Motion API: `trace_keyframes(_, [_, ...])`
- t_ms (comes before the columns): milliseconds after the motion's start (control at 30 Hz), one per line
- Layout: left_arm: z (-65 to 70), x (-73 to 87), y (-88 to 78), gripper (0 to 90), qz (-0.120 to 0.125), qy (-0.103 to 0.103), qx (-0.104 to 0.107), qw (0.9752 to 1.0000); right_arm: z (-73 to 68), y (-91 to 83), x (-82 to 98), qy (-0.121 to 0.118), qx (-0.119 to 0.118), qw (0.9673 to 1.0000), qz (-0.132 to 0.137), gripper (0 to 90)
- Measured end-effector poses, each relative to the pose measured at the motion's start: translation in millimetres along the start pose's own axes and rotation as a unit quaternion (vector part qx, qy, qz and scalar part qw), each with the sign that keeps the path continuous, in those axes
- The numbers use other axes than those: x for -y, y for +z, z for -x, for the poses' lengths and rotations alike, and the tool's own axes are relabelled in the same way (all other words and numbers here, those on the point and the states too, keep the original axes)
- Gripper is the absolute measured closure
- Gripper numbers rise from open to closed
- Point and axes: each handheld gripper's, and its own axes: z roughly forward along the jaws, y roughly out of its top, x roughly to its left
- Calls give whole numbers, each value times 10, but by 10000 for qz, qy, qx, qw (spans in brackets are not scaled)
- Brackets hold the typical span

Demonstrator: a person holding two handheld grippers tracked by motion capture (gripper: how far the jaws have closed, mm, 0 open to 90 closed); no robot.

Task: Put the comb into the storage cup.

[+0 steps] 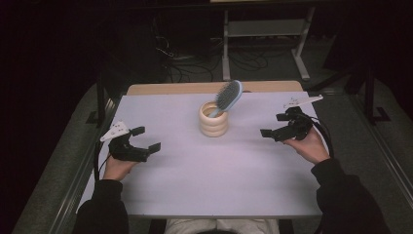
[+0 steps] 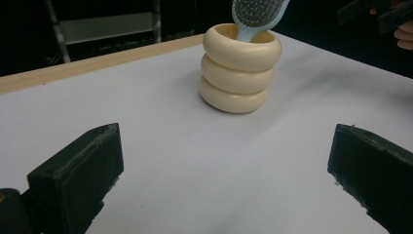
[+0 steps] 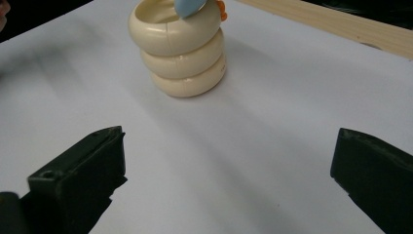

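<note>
Both grippers rest spread and empty on the desk, the left gripper and right gripper well apart. Between them, farther back, a brush stands in a cup, handle down, head tilted up to the right.

Cream holder on white table

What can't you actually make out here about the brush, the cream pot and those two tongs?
- Hairbrush handle: its lower end is hidden inside the cream ringed holder in the high view.
- Brush head: cut off by the top edge in the left gripper view.
- Small orange thing behind the holder's rim, right gripper view: too little shows to identify.
- Holder's inside: hidden by its wall.
- Left tongs and right tongs: open, empty.
</note>
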Motion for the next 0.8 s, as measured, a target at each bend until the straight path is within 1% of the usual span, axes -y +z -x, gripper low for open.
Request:
trace_keyframes(67, [0, 0, -2, 0, 3, -7, -2, 10000, -18, -4, 37, -9, 6, 10000, -12, 0])
trace_keyframes(200, [-2, 3, -3, 0, 0, -31, -10, 10000, -43, -9, 95, -113, 77, 9999, -59, 0])
trace_keyframes(500, [1, 10, 2, 0, -27, -29, -12, 10000, -59, -36, 220, -148, 106, 9998, -77, 0])
trace_keyframes(800, [-5, 18, 5, 0, -56, -29, -31, 10000, -65, -71, 378, -191, 118, 9996, -156, 0])
